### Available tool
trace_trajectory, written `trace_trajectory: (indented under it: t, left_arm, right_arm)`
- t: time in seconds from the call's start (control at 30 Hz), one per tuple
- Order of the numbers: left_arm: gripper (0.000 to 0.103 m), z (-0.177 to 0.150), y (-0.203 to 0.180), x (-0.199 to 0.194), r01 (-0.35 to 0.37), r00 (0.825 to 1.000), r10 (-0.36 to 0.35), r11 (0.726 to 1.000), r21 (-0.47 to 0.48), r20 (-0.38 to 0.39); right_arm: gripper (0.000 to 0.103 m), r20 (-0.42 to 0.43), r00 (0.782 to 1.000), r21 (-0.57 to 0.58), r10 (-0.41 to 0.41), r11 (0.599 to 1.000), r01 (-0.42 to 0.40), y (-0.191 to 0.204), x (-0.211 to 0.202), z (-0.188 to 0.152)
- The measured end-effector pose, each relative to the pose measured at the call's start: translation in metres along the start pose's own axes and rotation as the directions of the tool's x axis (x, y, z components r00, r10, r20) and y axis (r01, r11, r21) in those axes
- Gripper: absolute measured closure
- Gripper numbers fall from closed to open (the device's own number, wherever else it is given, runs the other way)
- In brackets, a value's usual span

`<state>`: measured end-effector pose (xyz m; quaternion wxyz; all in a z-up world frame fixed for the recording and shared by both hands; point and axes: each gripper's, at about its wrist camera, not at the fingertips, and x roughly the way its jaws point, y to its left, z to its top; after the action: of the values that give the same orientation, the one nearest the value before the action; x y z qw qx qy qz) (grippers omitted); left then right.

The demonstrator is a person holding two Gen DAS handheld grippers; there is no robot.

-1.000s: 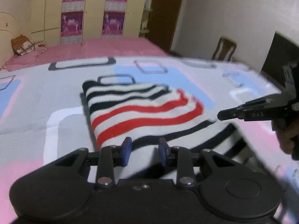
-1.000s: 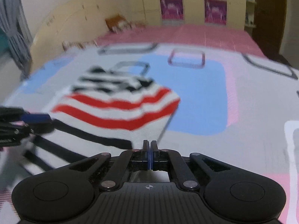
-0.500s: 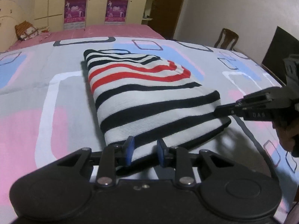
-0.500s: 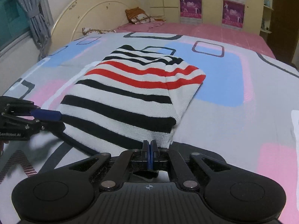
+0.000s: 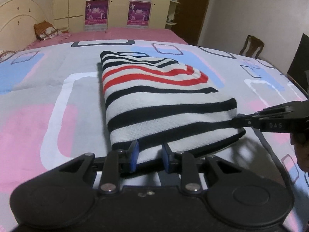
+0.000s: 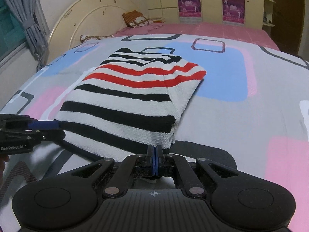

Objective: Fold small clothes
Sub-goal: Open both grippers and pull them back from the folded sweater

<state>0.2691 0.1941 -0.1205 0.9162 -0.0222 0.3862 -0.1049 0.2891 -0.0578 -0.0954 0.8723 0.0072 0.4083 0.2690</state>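
Note:
A white knit garment with black and red stripes (image 5: 158, 100) lies folded on the patterned bedspread (image 5: 38, 119); it also shows in the right wrist view (image 6: 131, 96). My left gripper (image 5: 148, 153) is open, its blue pads either side of the garment's near edge. In the right wrist view the left gripper (image 6: 48, 128) sits at the garment's left corner. My right gripper (image 6: 155, 160) is shut on the garment's near hem. In the left wrist view the right gripper (image 5: 237, 122) sits at the garment's right corner.
The bed has a cream headboard (image 6: 92, 17) and a pillow (image 6: 135, 19) at its far end. A wardrobe with purple posters (image 5: 115, 5) stands behind. A wooden chair (image 5: 252, 46) and a dark panel (image 5: 298, 61) stand to the right of the bed.
Both grippers pulled back toward the near side and lowered; the garment's near half came down flat on the bed. The left gripper's pads stayed apart, the right stayed shut.

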Motion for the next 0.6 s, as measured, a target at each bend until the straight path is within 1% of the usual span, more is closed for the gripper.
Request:
trace_trajectory:
  t: [0.2, 0.33, 0.4, 0.43, 0.47, 0.5, 0.53, 0.57, 0.6]
  left_arm:
    - [0.078, -0.001, -0.01, -0.001, -0.049, 0.999, 0.049, 0.999, 0.018, 0.003]
    - [0.078, 0.0, -0.013, 0.0, -0.073, 0.997, 0.073, 0.997, 0.001, -0.002]
    - [0.074, 0.0, -0.016, 0.0, -0.09, 0.996, 0.09, 0.996, -0.001, -0.002]
    - [0.065, 0.001, -0.017, 0.0, -0.092, 0.996, 0.092, 0.996, -0.003, -0.002]
    - [0.042, 0.001, -0.02, -0.001, -0.09, 0.996, 0.09, 0.996, -0.001, 0.004]
    - [0.025, 0.0, -0.025, -0.002, -0.104, 0.995, 0.104, 0.995, 0.01, 0.011]
    - [0.0, -0.001, -0.032, -0.004, -0.153, 0.988, 0.152, 0.988, 0.035, 0.019]
    - [0.001, -0.003, -0.039, -0.006, -0.199, 0.98, 0.197, 0.978, 0.059, 0.04]
    - [0.001, -0.006, -0.042, -0.008, -0.206, 0.978, 0.204, 0.976, 0.071, 0.038]
  right_arm:
    - [0.103, 0.006, 1.0, 0.023, 0.006, 1.0, -0.006, -0.002, -0.002, -0.001]
    - [0.103, -0.003, 1.0, 0.018, 0.002, 1.0, -0.002, 0.0, -0.004, 0.0]
    - [0.103, 0.0, 1.0, 0.02, 0.004, 1.0, -0.004, 0.0, -0.006, 0.001]
    - [0.102, 0.004, 1.0, 0.031, 0.008, 0.999, -0.008, -0.001, -0.009, 0.001]
    - [0.102, 0.007, 1.0, 0.044, 0.005, 0.999, -0.006, -0.001, -0.012, 0.0]
    - [0.1, 0.009, 1.0, 0.052, -0.013, 0.999, 0.012, -0.001, -0.015, -0.002]
    - [0.062, 0.012, 0.998, 0.053, -0.055, 0.997, 0.054, 0.0, -0.018, -0.004]
    - [0.0, 0.019, 0.994, 0.053, -0.111, 0.992, 0.11, 0.0, -0.022, -0.007]
    - [0.002, 0.052, 0.989, 0.054, -0.141, 0.989, 0.138, -0.001, -0.028, -0.012]
